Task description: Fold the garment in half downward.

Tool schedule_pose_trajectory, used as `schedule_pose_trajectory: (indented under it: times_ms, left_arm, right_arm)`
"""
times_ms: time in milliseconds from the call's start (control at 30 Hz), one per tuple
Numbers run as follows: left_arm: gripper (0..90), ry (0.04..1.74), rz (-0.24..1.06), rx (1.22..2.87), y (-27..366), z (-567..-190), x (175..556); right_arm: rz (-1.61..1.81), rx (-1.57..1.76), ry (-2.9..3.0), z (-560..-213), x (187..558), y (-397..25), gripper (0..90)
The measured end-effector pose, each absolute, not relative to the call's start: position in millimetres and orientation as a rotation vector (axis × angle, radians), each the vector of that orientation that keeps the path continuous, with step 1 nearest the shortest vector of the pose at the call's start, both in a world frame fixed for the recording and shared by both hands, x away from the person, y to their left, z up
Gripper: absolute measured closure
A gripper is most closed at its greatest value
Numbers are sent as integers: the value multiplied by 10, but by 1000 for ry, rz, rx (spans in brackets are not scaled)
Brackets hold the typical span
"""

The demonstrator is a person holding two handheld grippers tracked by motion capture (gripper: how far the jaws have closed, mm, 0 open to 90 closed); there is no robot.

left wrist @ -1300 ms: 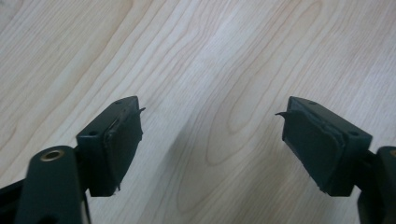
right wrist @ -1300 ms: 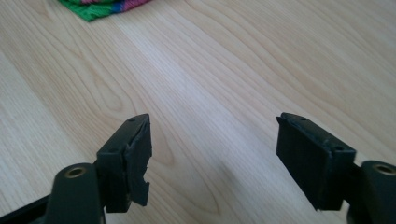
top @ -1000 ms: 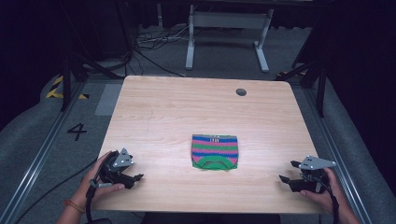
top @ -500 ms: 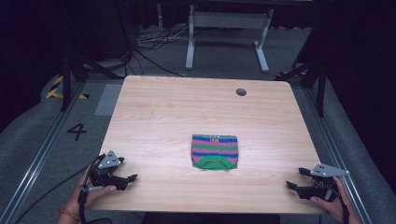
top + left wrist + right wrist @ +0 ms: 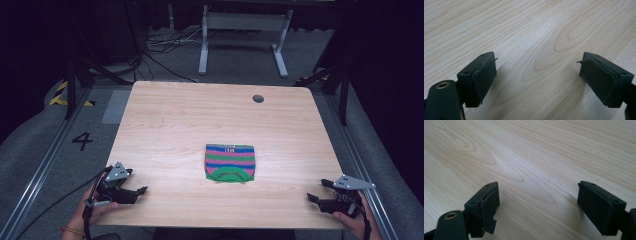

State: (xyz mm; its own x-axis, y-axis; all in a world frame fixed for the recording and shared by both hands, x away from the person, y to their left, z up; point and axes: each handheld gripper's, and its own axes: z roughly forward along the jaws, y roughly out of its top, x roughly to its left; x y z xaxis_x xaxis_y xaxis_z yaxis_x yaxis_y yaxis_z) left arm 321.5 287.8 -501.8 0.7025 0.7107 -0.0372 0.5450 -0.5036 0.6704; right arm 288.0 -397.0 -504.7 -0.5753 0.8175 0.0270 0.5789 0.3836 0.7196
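Left tool [image 5: 134,192] and right tool [image 5: 317,196]: jaws spread wide, empty, over bare tabletop [image 5: 190,125]. Striped folded cloth [image 5: 230,162] lies between tools, well apart from both.

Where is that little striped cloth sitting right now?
In the high view, the folded striped cloth lies flat on the wooden table, slightly right of centre and toward the near edge, between the left gripper and right gripper, touching neither.

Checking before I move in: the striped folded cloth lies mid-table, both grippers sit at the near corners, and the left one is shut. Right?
Not quite. The left gripper is open: the left gripper view shows its jaws standing wide apart over bare wood. The rest holds: the striped folded cloth lies mid-table, with the right gripper and the left one at the near corners.
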Motion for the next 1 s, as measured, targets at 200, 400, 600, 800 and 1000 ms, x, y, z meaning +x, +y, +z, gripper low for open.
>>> schedule_pose_trajectory:
  times_ms: [200,400,600,800,1000]
  left_arm:
    - [133,968,327,2239,2861,-5015,3212]
    - [130,976,332,2236,2851,-5016,3212]
    - [122,984,331,2232,2843,-5017,3213]
    - [123,984,331,2232,2843,-5017,3213]
    - [106,998,333,2235,2823,-5018,3219]
  right_arm:
    - [1001,1221,2313,-5047,2880,-3971,183]
    - [1001,1221,2312,-5047,2880,-3971,183]
    - [1002,1221,2313,-5048,2880,-3971,184]
    - [1002,1221,2312,-5048,2880,-3971,184]
    - [1002,1222,2312,-5047,2880,-3972,184]
